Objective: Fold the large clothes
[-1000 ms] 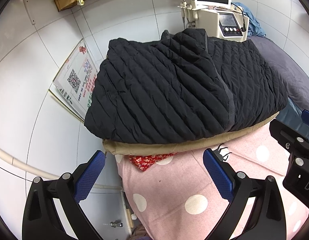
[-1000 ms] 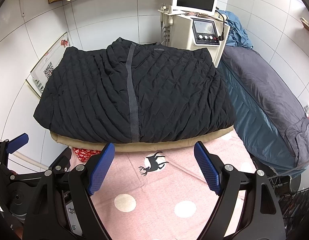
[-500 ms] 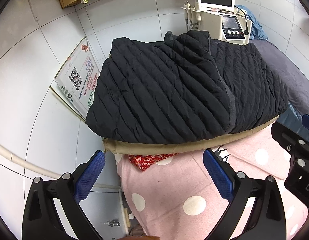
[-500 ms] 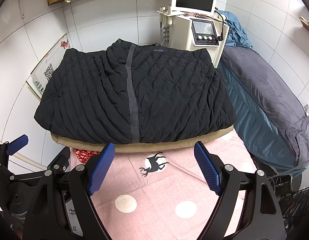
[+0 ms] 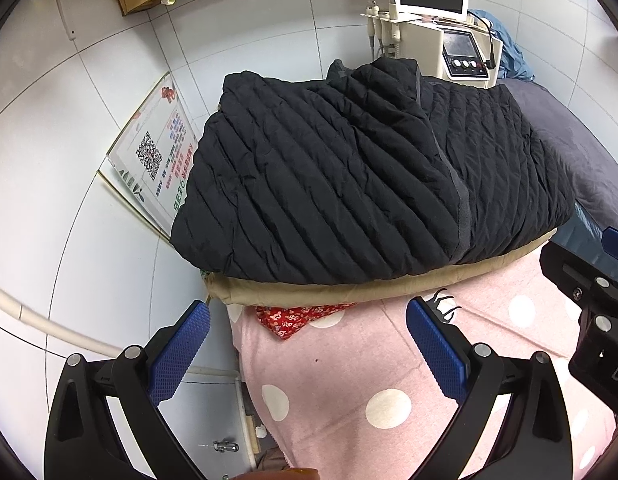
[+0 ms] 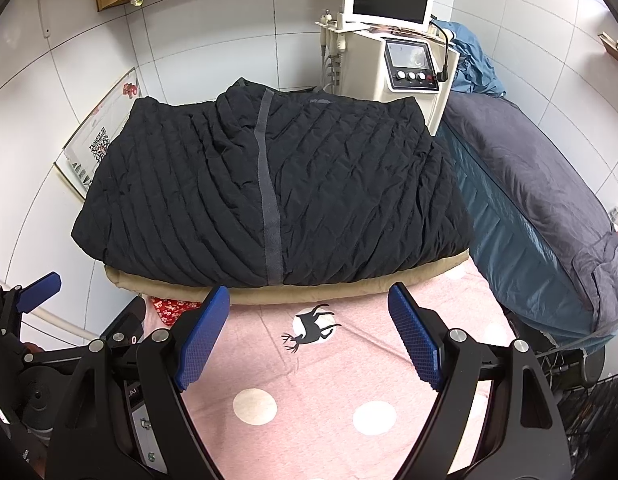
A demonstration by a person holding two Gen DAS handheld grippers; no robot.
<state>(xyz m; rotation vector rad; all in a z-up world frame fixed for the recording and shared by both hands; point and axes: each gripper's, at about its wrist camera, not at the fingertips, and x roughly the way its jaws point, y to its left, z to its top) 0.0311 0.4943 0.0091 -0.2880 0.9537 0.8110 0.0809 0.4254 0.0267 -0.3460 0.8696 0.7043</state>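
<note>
A black quilted jacket (image 5: 369, 176) lies folded into a flat rectangle on a tan pad (image 5: 389, 286) at the far end of a pink polka-dot blanket (image 5: 349, 380). It also shows in the right wrist view (image 6: 277, 196), with a grey zipper strip down the middle. My left gripper (image 5: 309, 350) is open and empty, above the blanket's left edge, short of the jacket. My right gripper (image 6: 309, 334) is open and empty, above the blanket near a deer print (image 6: 311, 326).
A white machine with a screen (image 6: 393, 40) stands behind the jacket. A grey and teal bed (image 6: 549, 216) runs along the right. A leaflet board (image 5: 157, 160) leans on the tiled wall at left. A red patterned cloth (image 5: 297, 318) peeks from under the pad.
Both grippers stay open and empty. The left wrist view has shifted slightly, with the jacket a little lower and more central. The jacket has not moved.
</note>
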